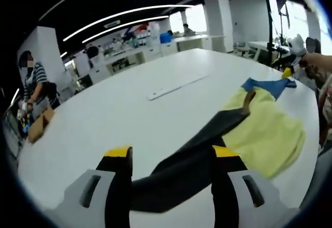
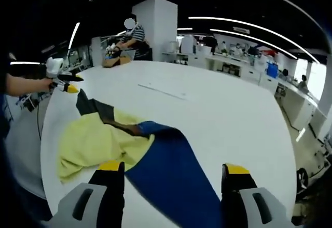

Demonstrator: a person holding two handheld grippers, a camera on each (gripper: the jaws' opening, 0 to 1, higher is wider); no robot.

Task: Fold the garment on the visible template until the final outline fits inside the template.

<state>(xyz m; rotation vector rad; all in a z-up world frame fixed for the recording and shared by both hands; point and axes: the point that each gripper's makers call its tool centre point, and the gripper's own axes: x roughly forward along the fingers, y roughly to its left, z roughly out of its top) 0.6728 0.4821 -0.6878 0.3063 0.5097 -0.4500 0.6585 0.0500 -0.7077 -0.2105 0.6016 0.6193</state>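
In my left gripper view, far on the left, a person (image 1: 32, 83) in a striped top stands by the edge of the big white table (image 1: 119, 109), next to a brown box (image 1: 39, 125). Moving right, a long thin white strip (image 1: 176, 86) lies flat on the table, well apart from the garment (image 1: 270, 129). My left gripper (image 1: 171, 158) is at the bottom, and a black part of the garment runs up between its two yellow-tipped jaws, but I cannot tell if they pinch it. Past it the yellow part lies crumpled on the table, near the right edge. At its far end the blue part is lifted by my right gripper (image 1: 287, 72). In my right gripper view, my left gripper (image 2: 70, 85) is far on the left, at the black end of the garment (image 2: 93, 140). The yellow part sits crumpled near the left edge of the table (image 2: 223, 119). The blue part stretches toward me and runs down between the jaws of my right gripper (image 2: 171, 168). Those jaws stand wide apart, and I cannot tell if they hold the cloth. The strip (image 2: 161, 90) lies further back, and a person (image 2: 136, 39) stands at the far end of the table.
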